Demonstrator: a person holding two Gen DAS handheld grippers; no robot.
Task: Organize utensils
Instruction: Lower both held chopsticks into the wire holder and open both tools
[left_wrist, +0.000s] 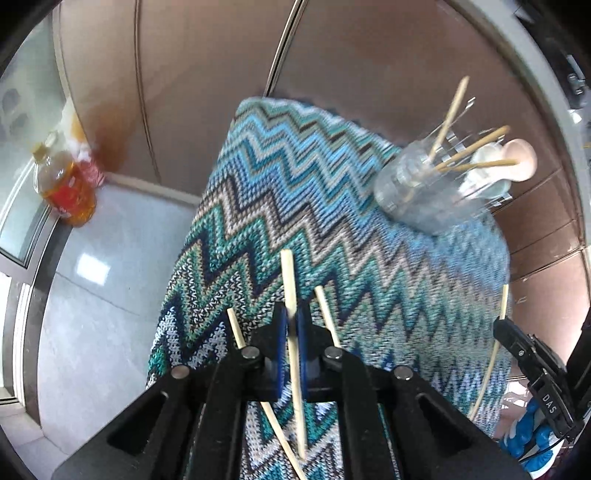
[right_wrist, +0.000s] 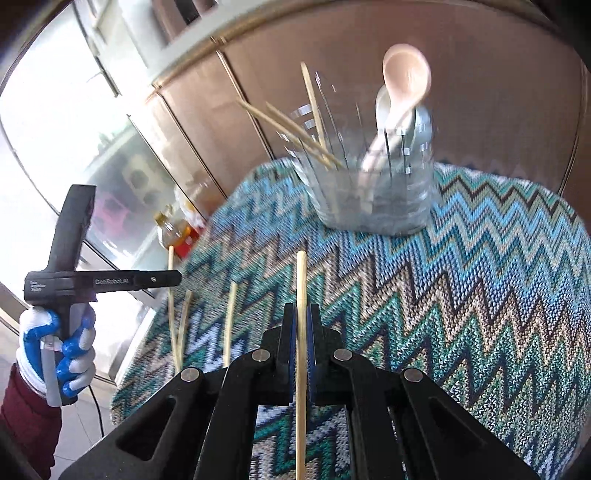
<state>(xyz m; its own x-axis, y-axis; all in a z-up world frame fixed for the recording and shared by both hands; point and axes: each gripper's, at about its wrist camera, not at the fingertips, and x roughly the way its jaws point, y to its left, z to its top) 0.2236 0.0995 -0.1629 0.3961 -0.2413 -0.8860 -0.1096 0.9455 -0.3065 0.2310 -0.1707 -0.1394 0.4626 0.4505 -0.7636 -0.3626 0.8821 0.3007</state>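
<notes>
A clear glass jar (left_wrist: 424, 192) (right_wrist: 373, 192) stands at the far side of a table with a zigzag knit cloth (left_wrist: 295, 206) (right_wrist: 461, 295). It holds several wooden chopsticks and a pink spoon (left_wrist: 521, 158) (right_wrist: 406, 77). My left gripper (left_wrist: 291, 317) is shut on a wooden chopstick (left_wrist: 290, 284) above the cloth's near part. My right gripper (right_wrist: 302, 314) is shut on another chopstick (right_wrist: 301, 280). Loose chopsticks (left_wrist: 236, 328) (right_wrist: 231, 321) lie on the cloth near the left gripper. The left gripper also shows at the left of the right wrist view (right_wrist: 173, 277).
An orange-filled bottle (left_wrist: 66, 188) (right_wrist: 171, 232) stands on the grey floor by a glass door. Brown cabinet panels (left_wrist: 207, 92) stand behind the table. The right gripper's body (left_wrist: 532, 369) is at the table's right edge.
</notes>
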